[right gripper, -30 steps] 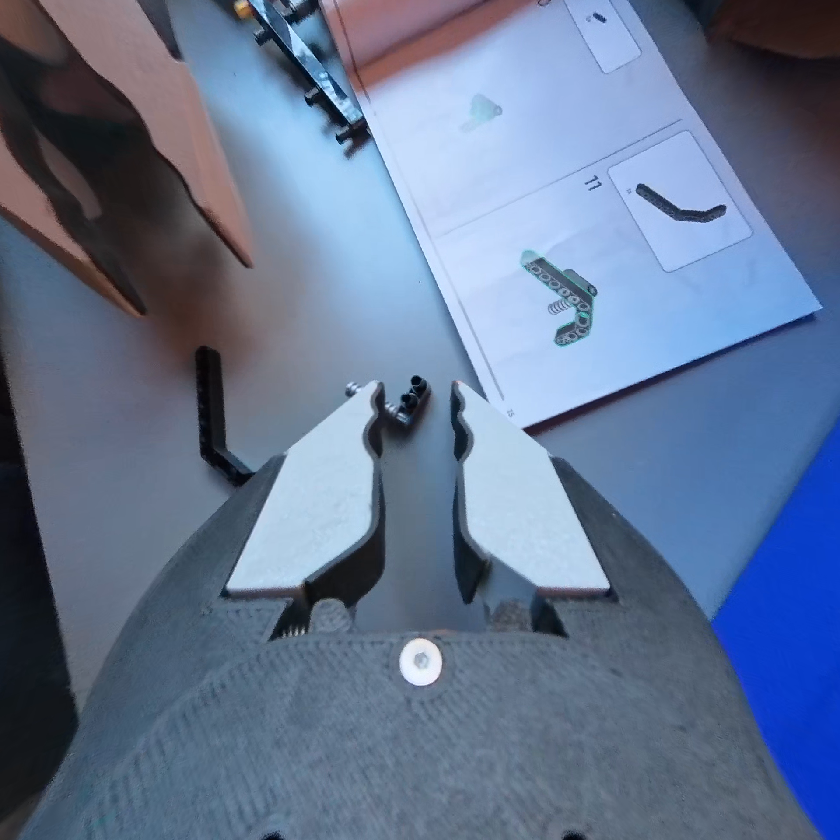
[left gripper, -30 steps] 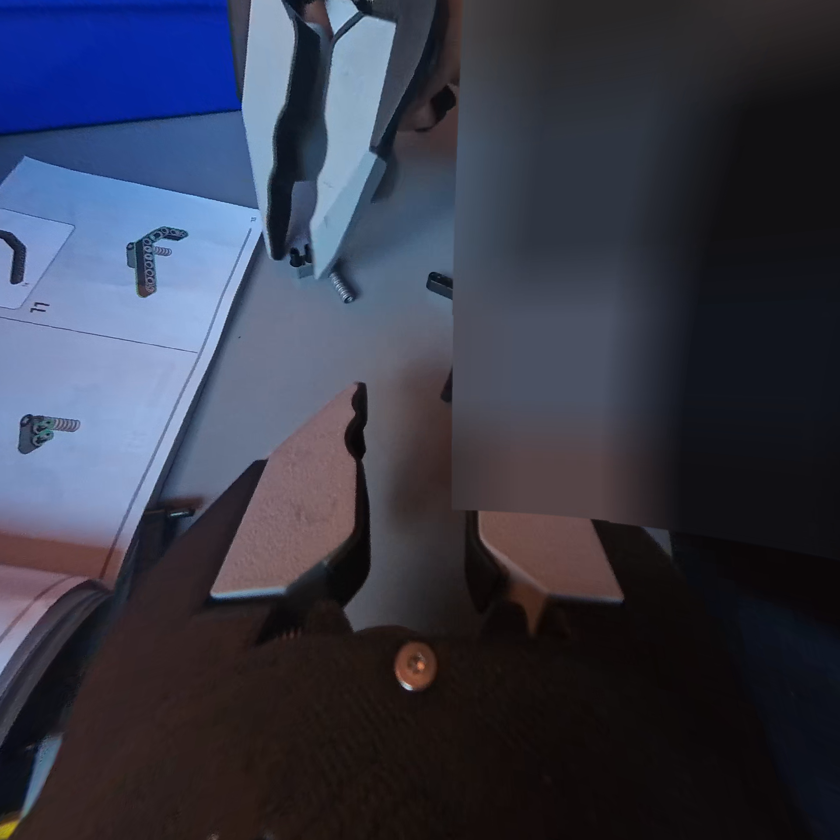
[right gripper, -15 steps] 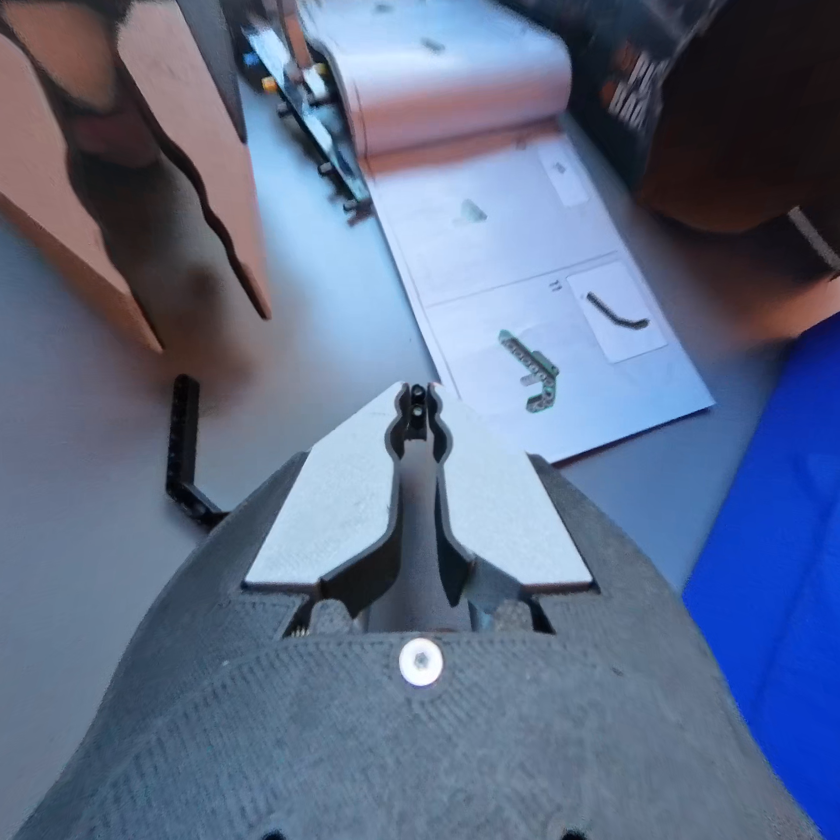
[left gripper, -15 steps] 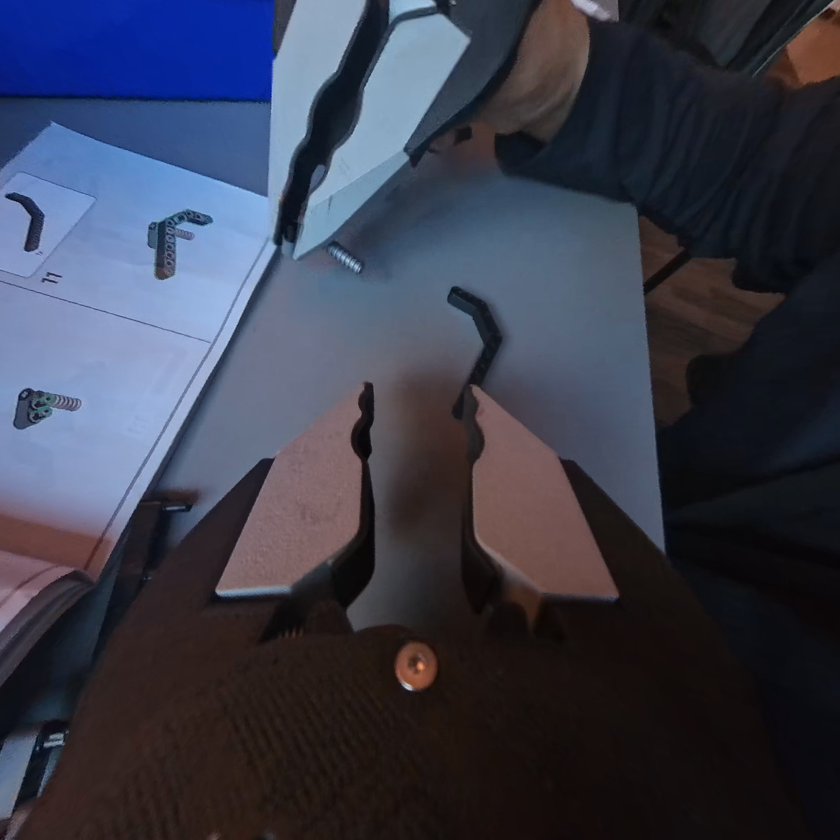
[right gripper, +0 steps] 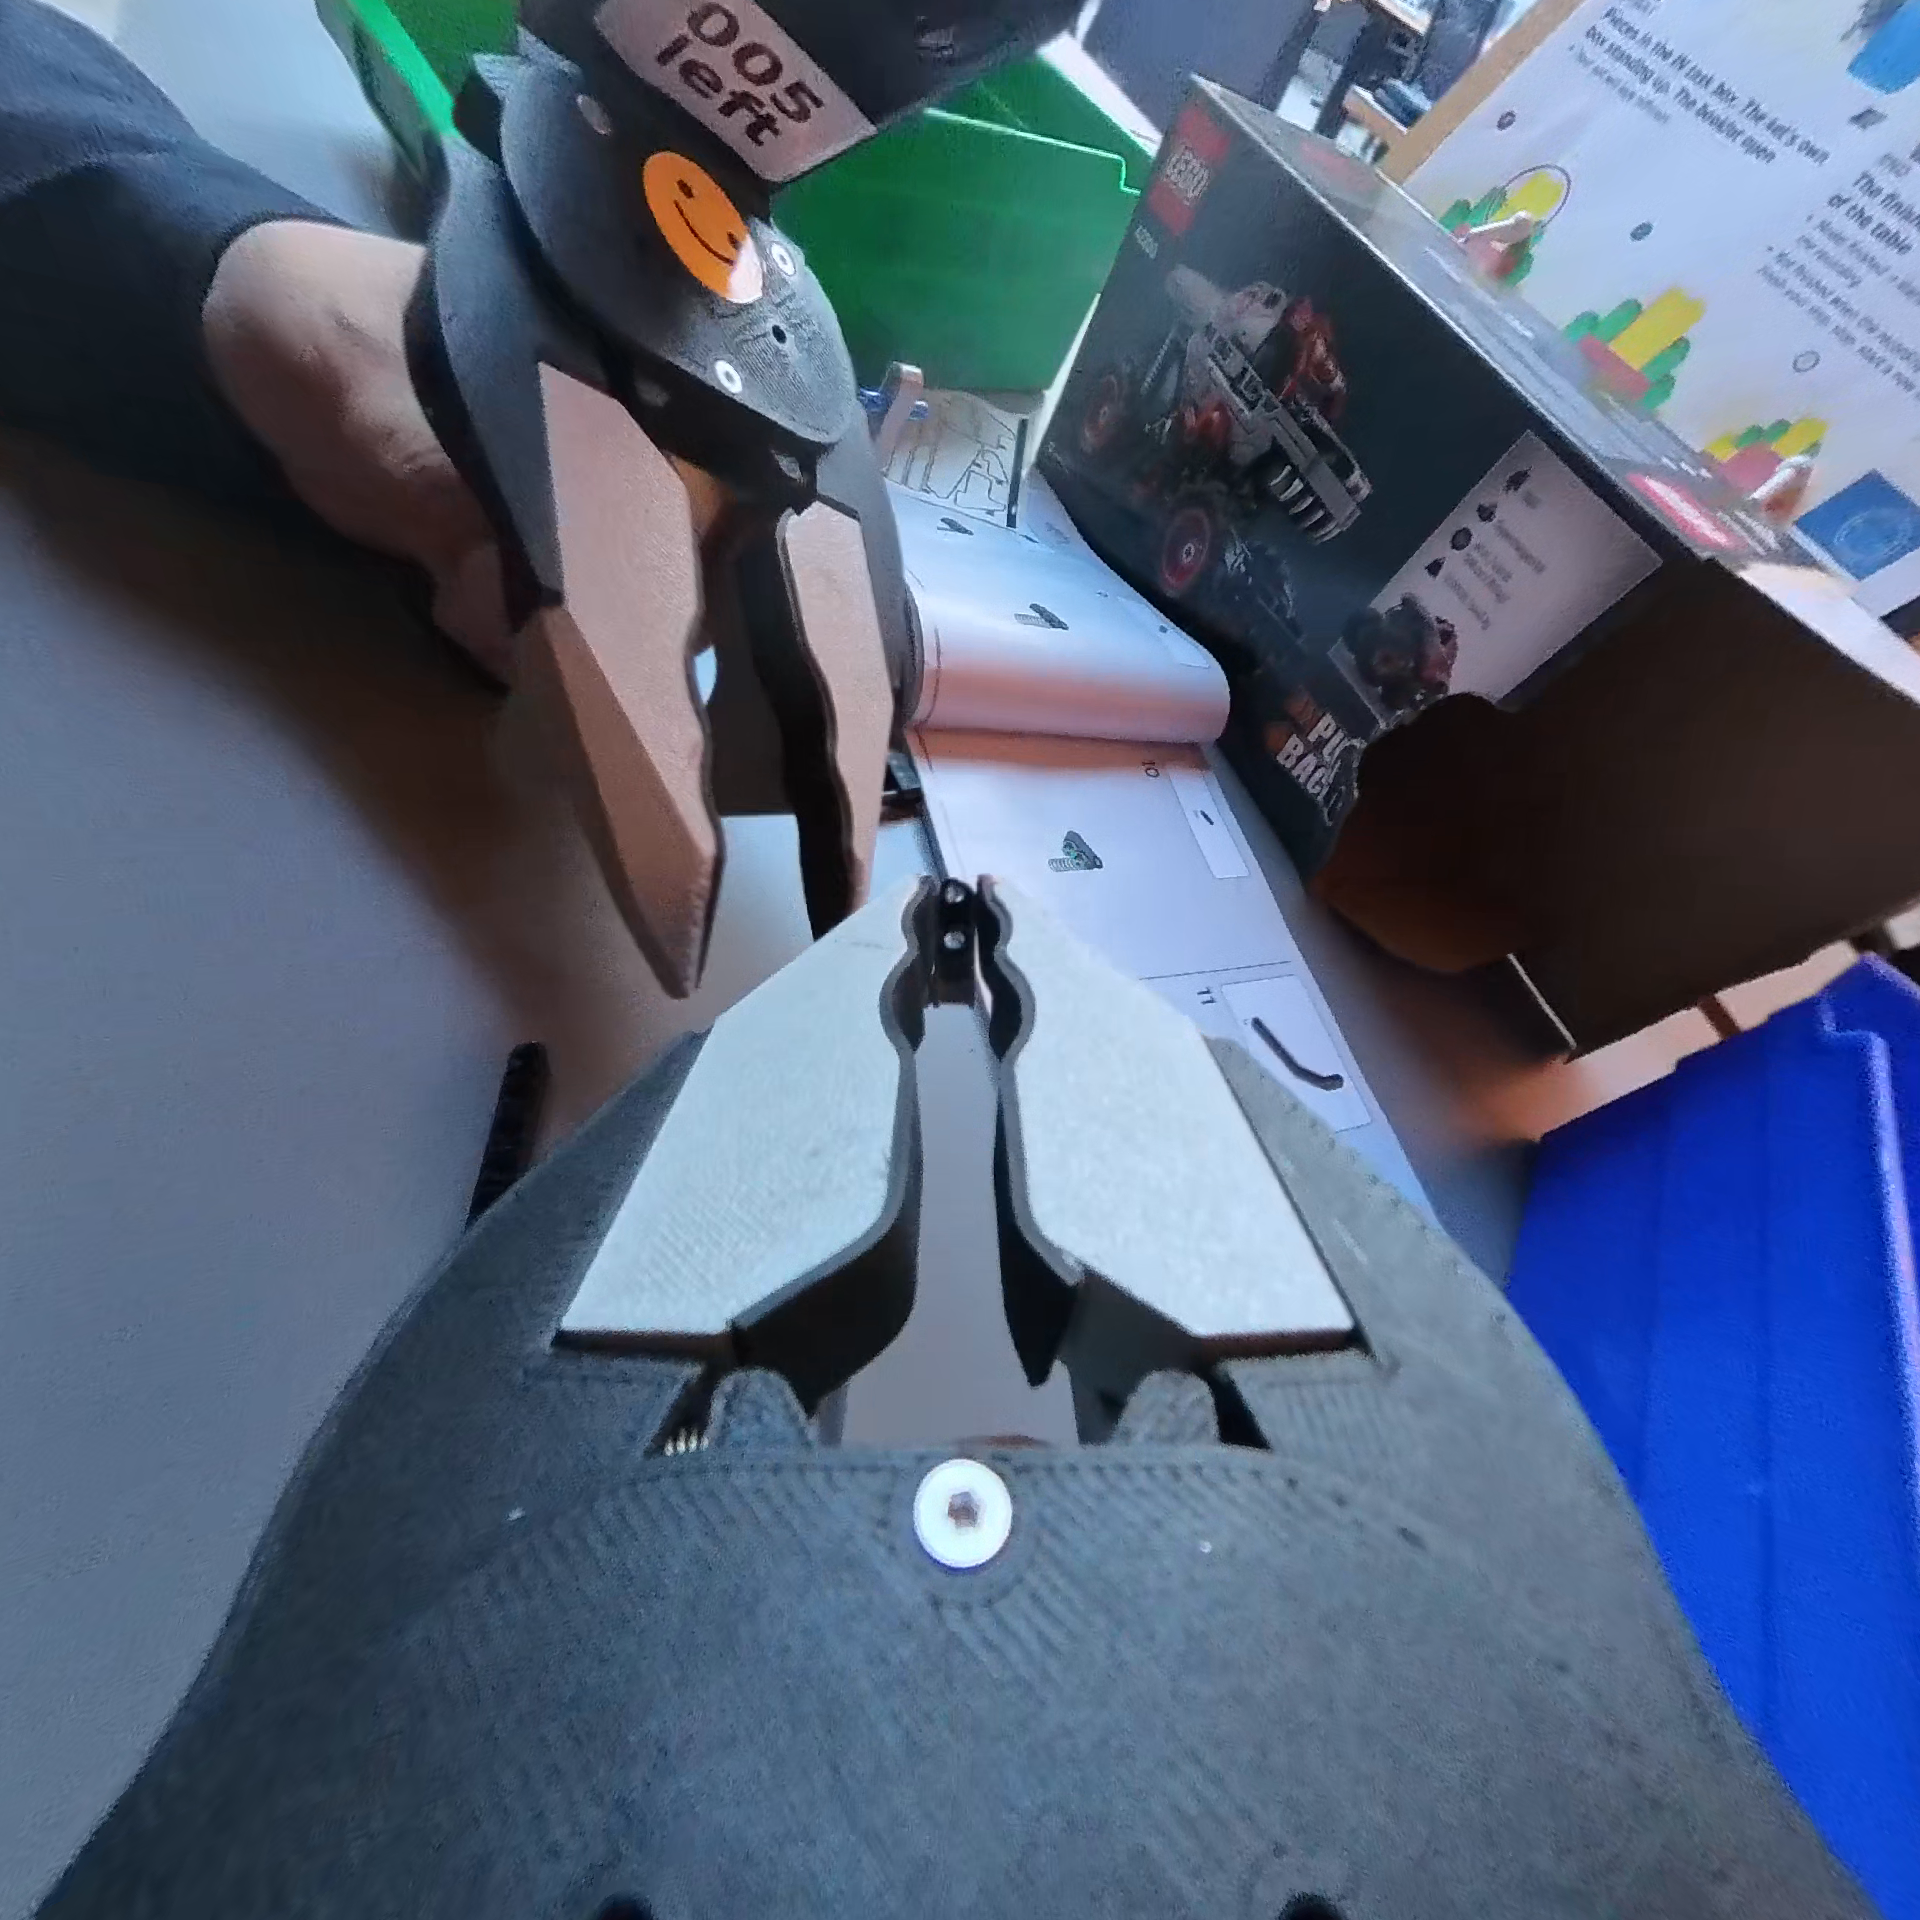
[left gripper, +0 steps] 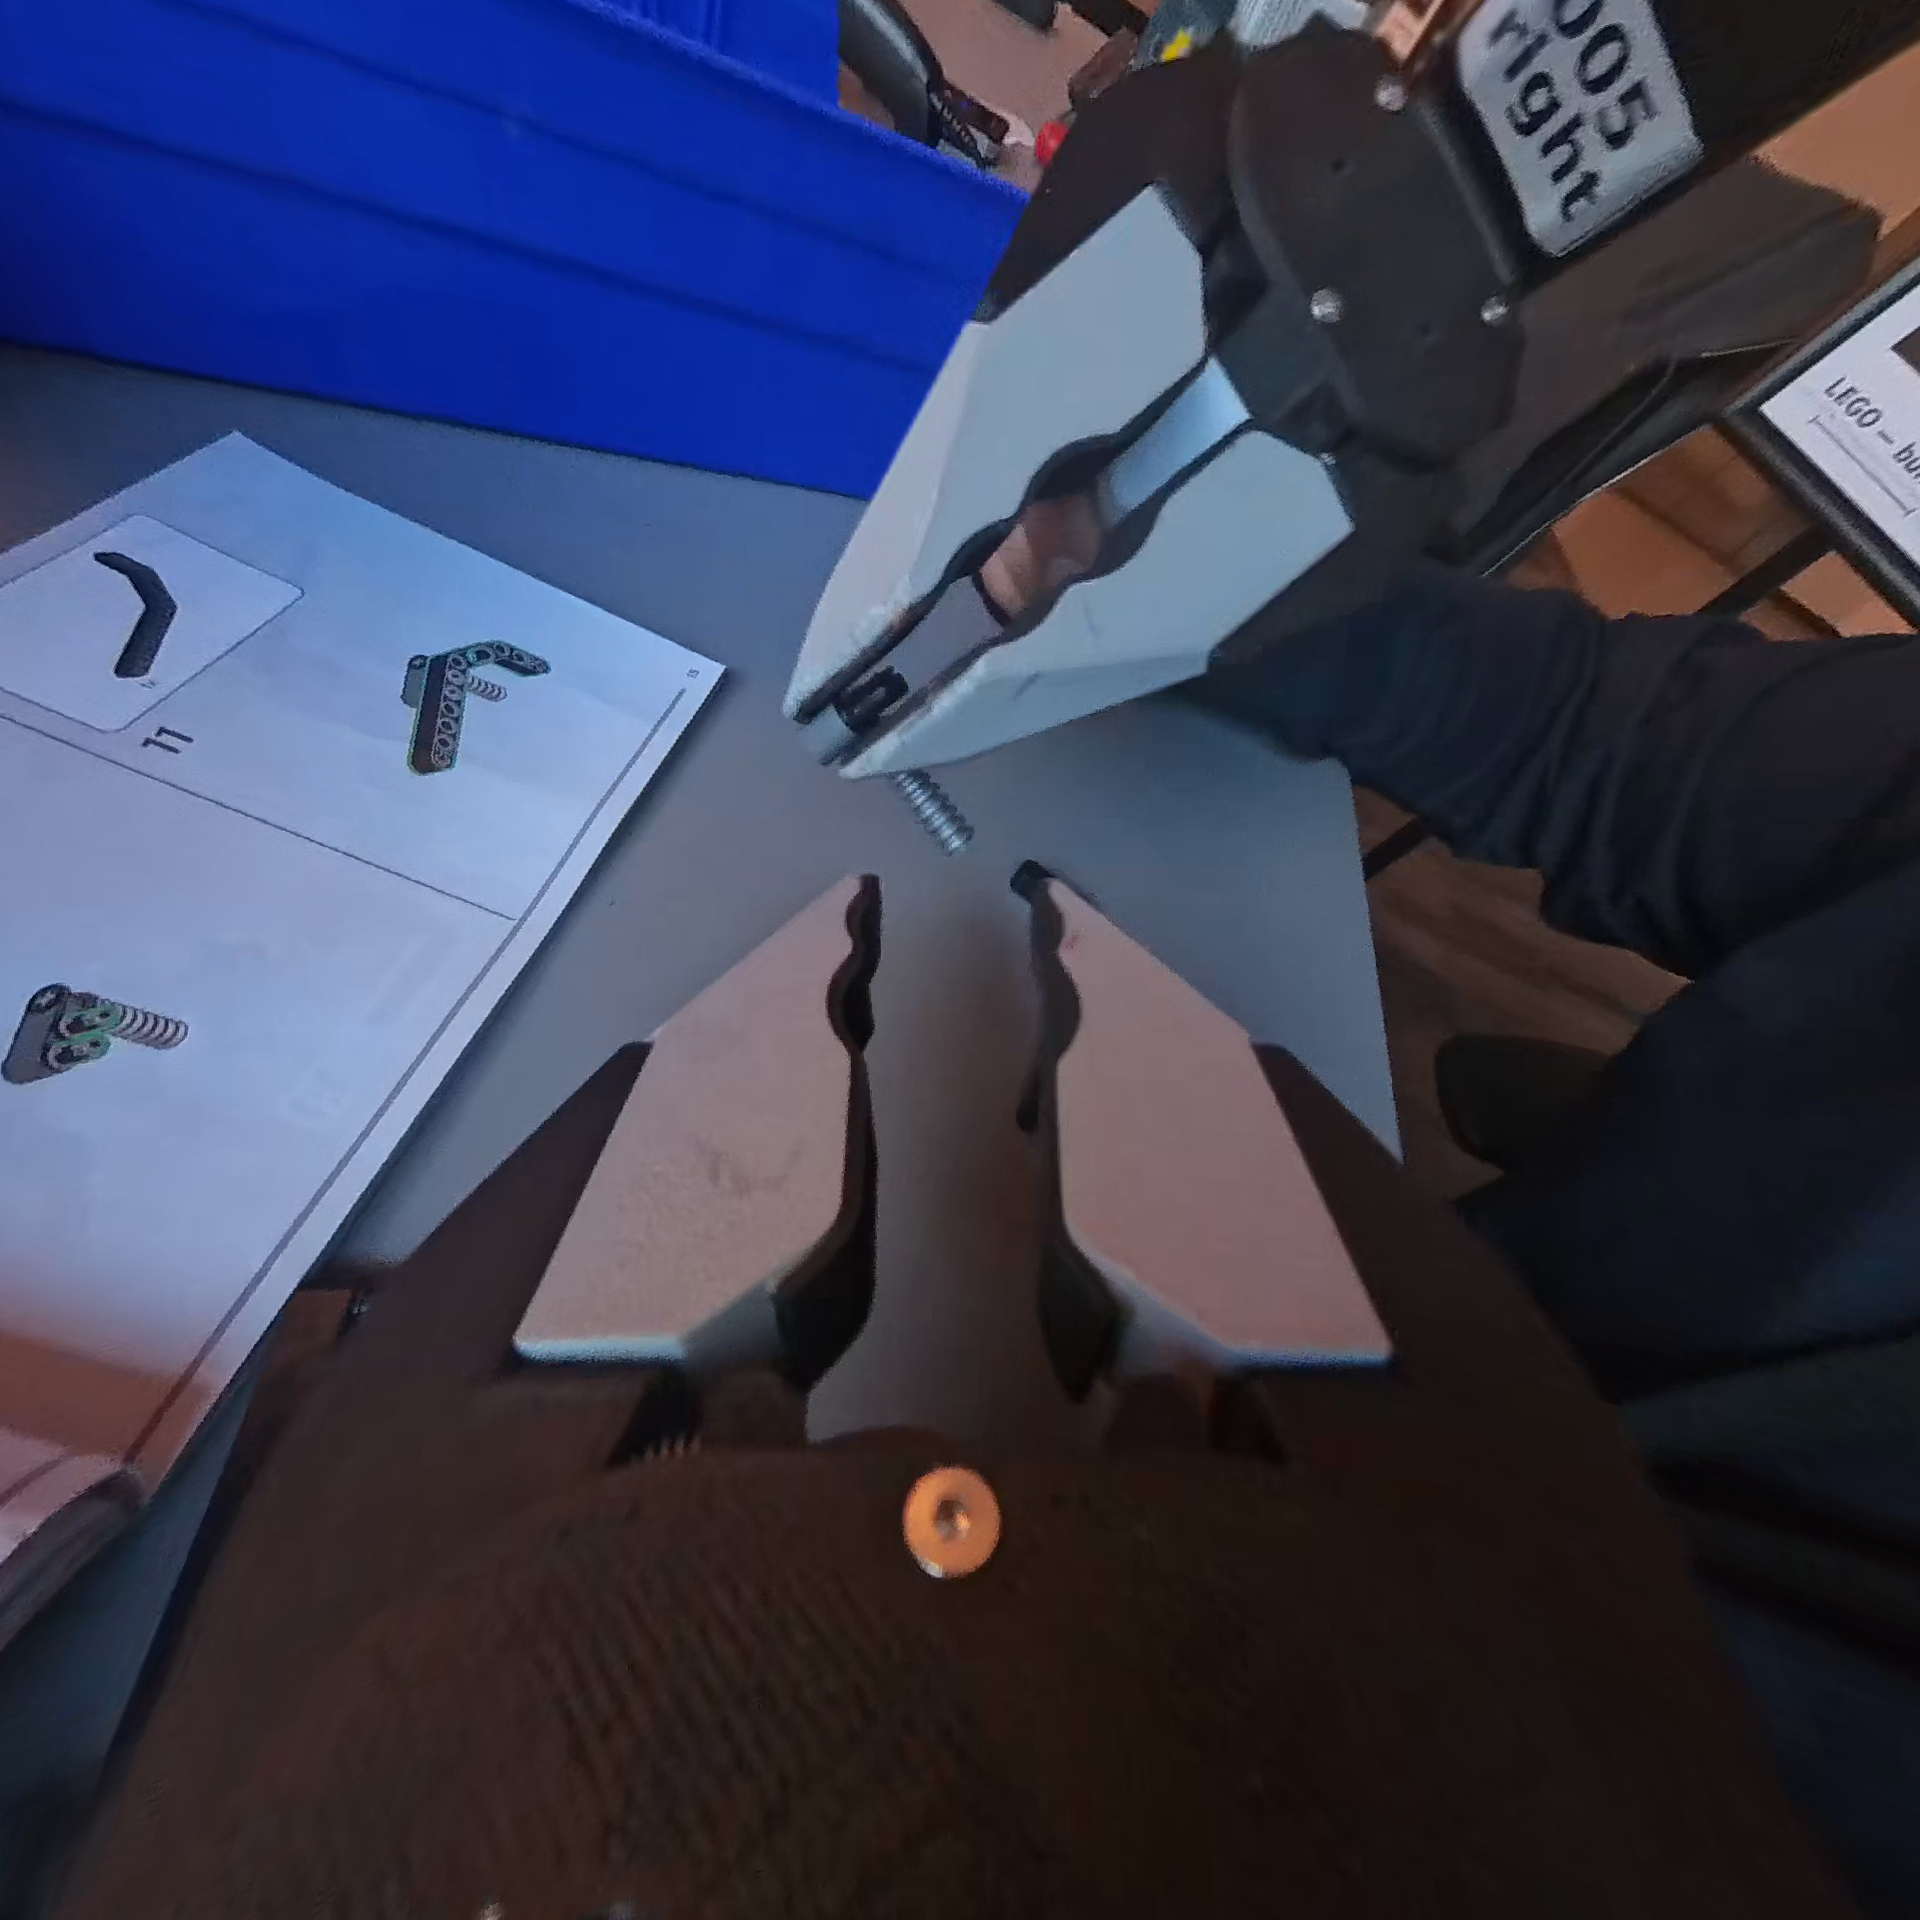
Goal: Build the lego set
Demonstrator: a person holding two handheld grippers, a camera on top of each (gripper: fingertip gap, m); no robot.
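My right gripper (right gripper: pixel 954 902) is shut on a small black lego piece (right gripper: pixel 954 925) and holds it above the grey table. In the left wrist view the right gripper (left gripper: pixel 847 732) shows the piece (left gripper: pixel 873 691) between its tips, with a small grey spring (left gripper: pixel 935 816) jutting out just below them. My left gripper (left gripper: pixel 945 891) is open and empty, pointing at the spring. It also shows in the right wrist view (right gripper: pixel 758 940). A black bent beam (right gripper: pixel 514 1112) lies on the table; only its tip (left gripper: pixel 1027 878) shows by my left gripper's right finger.
An open instruction booklet (left gripper: pixel 312 831) lies left of the grippers, and also shows in the right wrist view (right gripper: pixel 1091 810). The lego box (right gripper: pixel 1351 520) and a green bin (right gripper: pixel 935 239) stand behind it. A blue bin (left gripper: pixel 468 208) borders the table. A person's sleeved arm (left gripper: pixel 1558 748) reaches in. Some 4 cm of space lies between my two pairs of fingers.
My right gripper shut on the small black piece and rose, tilting up from the table. My left gripper moved forward over the bent beam, toward the spring.
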